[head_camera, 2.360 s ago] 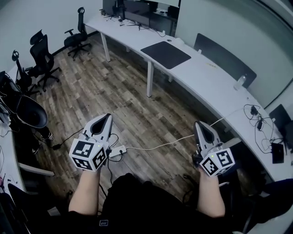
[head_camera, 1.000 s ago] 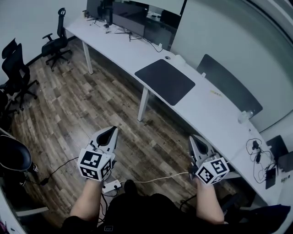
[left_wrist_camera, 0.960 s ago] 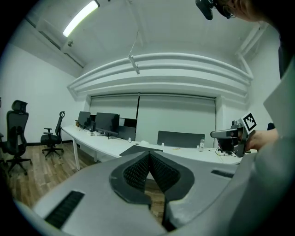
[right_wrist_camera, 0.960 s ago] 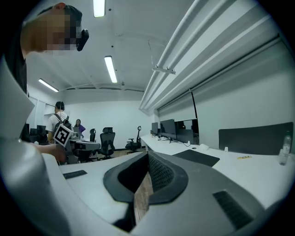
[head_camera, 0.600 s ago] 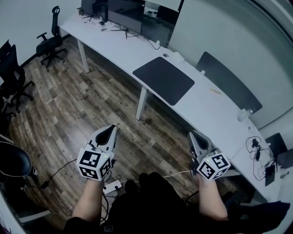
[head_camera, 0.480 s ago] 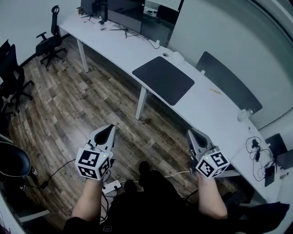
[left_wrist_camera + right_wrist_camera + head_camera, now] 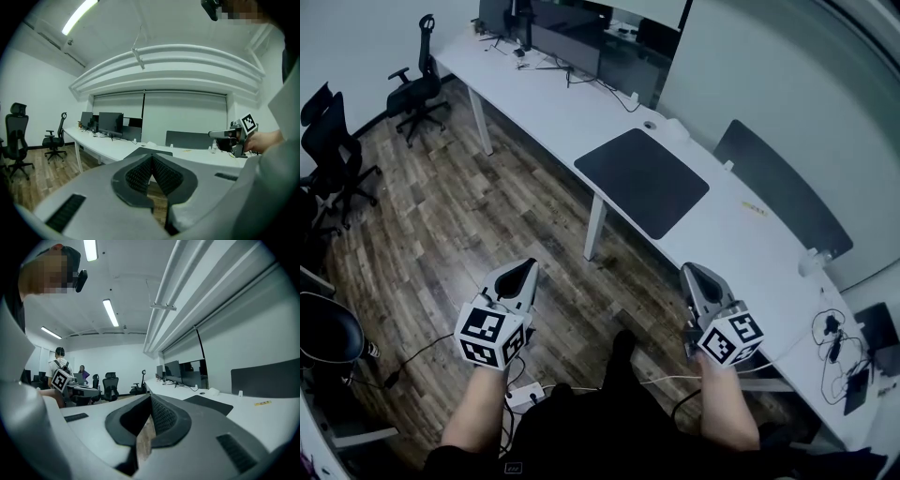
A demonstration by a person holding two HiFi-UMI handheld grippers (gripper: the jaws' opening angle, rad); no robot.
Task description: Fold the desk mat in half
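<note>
Though outside head view, purple-clad person (image 7: 82, 372)

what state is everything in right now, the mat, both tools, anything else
dark grey rectangular desk mat: flat, unfolded, on the long white desk
left tool: shut, empty
right tool: shut, empty
black monitor: screen dark
black office chair: upright, unoccupied

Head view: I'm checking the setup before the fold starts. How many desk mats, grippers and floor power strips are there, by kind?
Desk mat: 1
Grippers: 2, left gripper and right gripper
White power strip: 1
Total: 4
</note>
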